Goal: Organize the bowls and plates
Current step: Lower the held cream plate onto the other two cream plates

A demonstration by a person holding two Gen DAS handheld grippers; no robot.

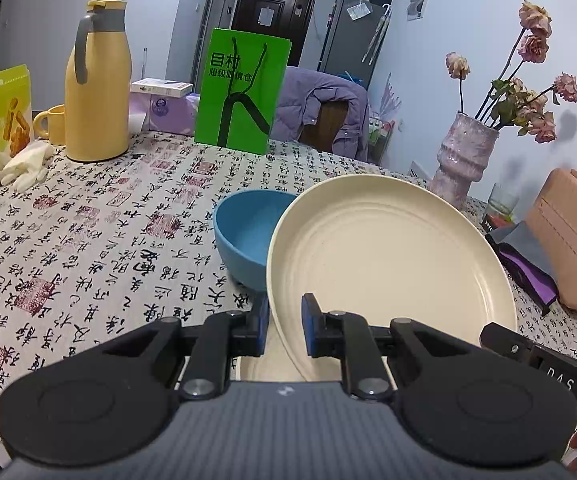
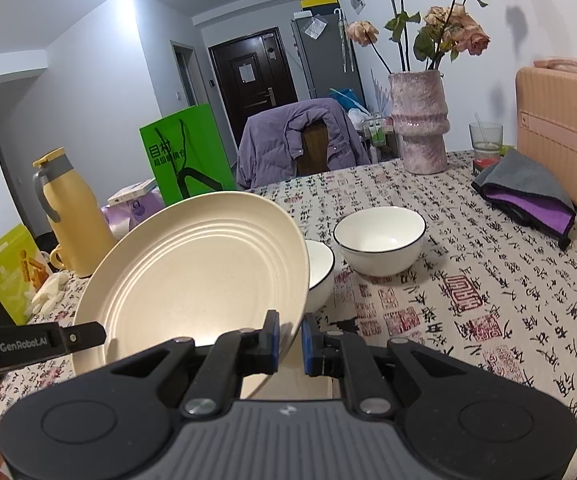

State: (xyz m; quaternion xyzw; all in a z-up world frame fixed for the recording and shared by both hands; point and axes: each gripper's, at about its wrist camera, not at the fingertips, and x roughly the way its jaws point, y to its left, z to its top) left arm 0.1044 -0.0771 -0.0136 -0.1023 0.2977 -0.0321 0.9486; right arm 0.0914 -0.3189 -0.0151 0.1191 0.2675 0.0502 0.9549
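Note:
My left gripper (image 1: pixel 285 326) is shut on the near rim of a cream ribbed plate (image 1: pixel 392 264), held tilted above the table. A blue bowl (image 1: pixel 244 232) stands on the table just behind and left of that plate. My right gripper (image 2: pixel 290 338) is shut on the near rim of a cream ribbed plate (image 2: pixel 204 276), also tilted above the table. Two white bowls with dark rims stand beyond it: one (image 2: pixel 380 238) in the open, the other (image 2: pixel 322 268) partly hidden behind the plate.
A yellow thermos (image 1: pixel 96 84), yellow mug (image 1: pixel 52 124), green bag (image 1: pixel 242 92) and white gloves (image 1: pixel 24 166) stand at the back left. A pink vase (image 2: pixel 418 120), glass (image 2: pixel 485 136), grey-purple cloth (image 2: pixel 528 188) and pink case (image 2: pixel 564 132) stand at the right.

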